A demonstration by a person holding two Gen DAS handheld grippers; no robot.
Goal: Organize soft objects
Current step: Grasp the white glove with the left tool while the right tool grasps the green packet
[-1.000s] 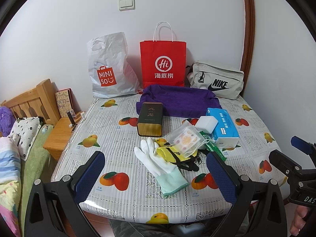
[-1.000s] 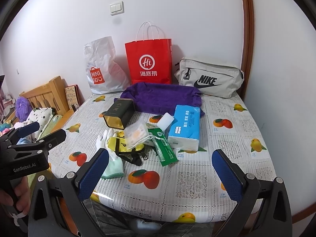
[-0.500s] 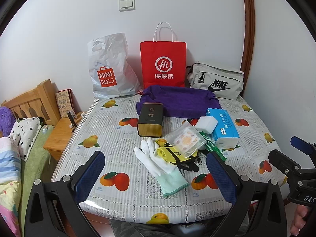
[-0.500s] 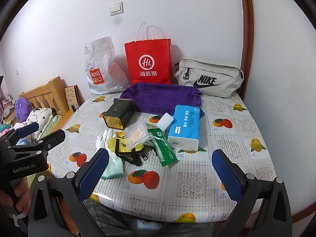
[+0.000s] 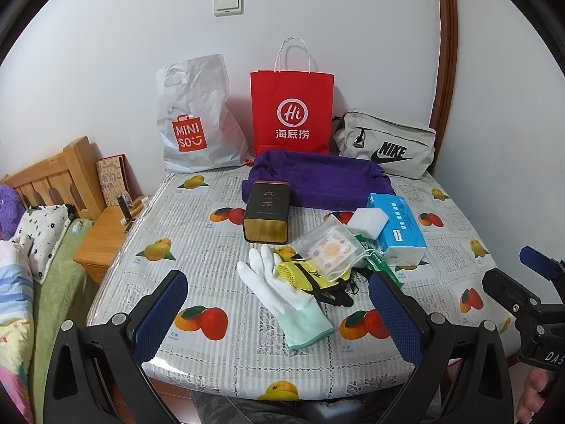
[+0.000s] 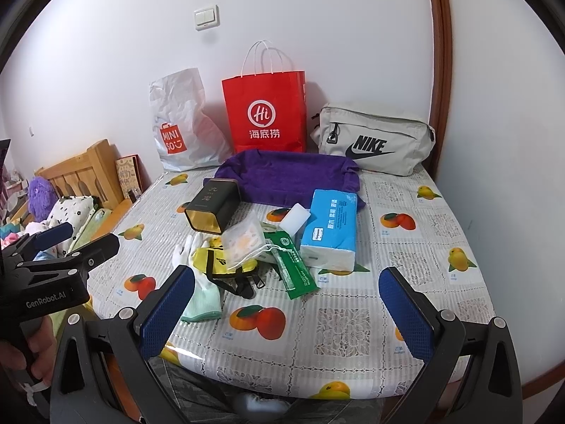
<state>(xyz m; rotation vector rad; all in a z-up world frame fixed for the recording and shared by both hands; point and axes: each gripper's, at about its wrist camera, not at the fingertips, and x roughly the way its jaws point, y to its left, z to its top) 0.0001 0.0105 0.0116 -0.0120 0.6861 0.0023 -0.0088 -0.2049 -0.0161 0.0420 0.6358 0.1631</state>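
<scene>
Tools [image 5: 279, 312] [image 6: 286, 312] spread wide, glove [image 5: 282, 293] untouched

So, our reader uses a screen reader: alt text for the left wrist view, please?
The open left gripper hovers over a fruit-print table before a white glove, yellow pouch, tissue pack and dark tin. Three bags line the wall behind.

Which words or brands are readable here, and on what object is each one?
"MINI SO": white bag
"Hi 海底捞": red bag
"NIKE": grey pouch
"九龙": dark tin
"GenRobot.AI": left gripper
Blue tissue pack, green packet: print too small to read.
</scene>
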